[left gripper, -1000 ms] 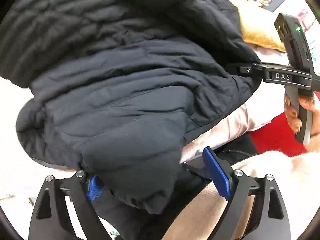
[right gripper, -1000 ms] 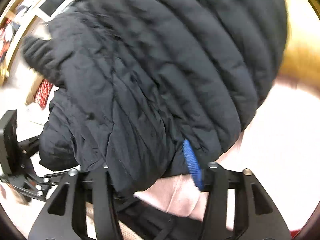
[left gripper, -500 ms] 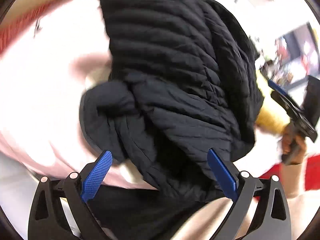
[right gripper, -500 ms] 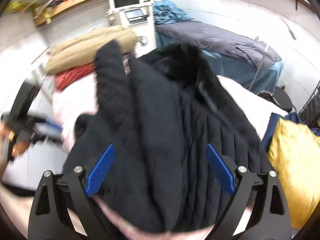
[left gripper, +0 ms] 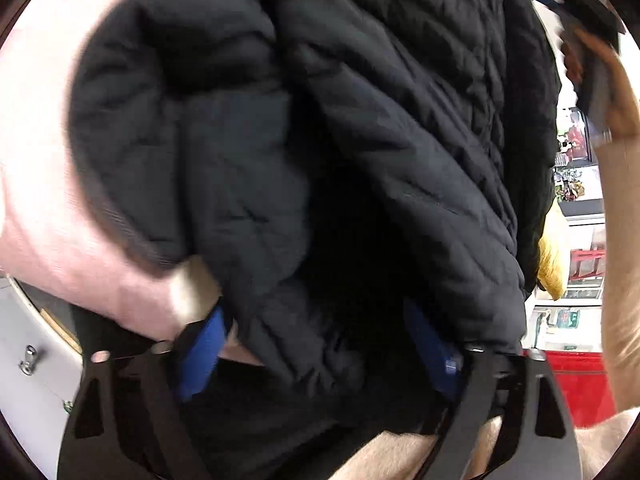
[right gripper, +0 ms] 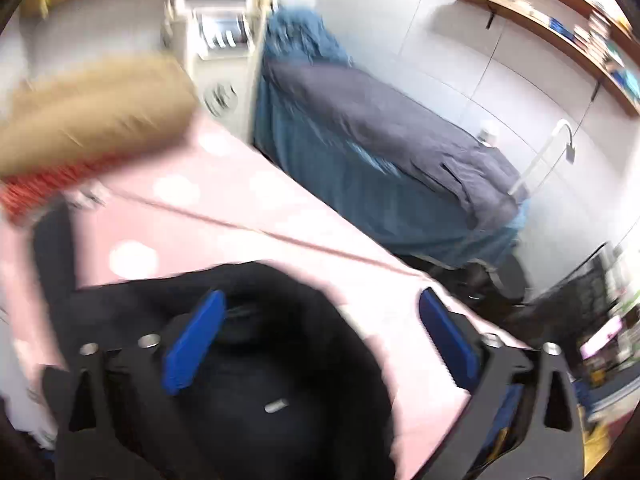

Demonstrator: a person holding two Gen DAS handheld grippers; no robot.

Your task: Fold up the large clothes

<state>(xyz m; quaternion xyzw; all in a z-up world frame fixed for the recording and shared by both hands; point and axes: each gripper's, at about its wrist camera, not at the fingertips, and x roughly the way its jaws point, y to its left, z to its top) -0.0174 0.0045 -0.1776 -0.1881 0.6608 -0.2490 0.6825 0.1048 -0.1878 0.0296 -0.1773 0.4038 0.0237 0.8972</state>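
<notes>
A black quilted jacket (left gripper: pixel 360 140) lies bunched on the pink dotted bed sheet (left gripper: pixel 36 160) and fills the left wrist view. My left gripper (left gripper: pixel 314 312) points down at its near edge. The jaws are closing with a thick fold of jacket between the blue pads (left gripper: pixel 200 352), which do not clearly press it. My right gripper (right gripper: pixel 320 296) hovers above the jacket's collar end (right gripper: pixel 280 360), and its jaws are opening wide with nothing between them. A person's hand (left gripper: pixel 616 100) shows blurred at the upper right.
A tan bedding roll (right gripper: pixel 92 120) and red fabric (right gripper: pixel 40 192) lie at the sheet's far left. Beyond the bed are a blue-grey covered couch (right gripper: pixel 380 152) and a white machine with a screen (right gripper: pixel 216 12). A yellow pillow (left gripper: pixel 554 260) lies behind the jacket.
The right gripper let go of the jacket, opened wide and swung up and away, so it now looks across the room. The left gripper rolled, dropped toward the jacket's edge and narrowed its jaws.
</notes>
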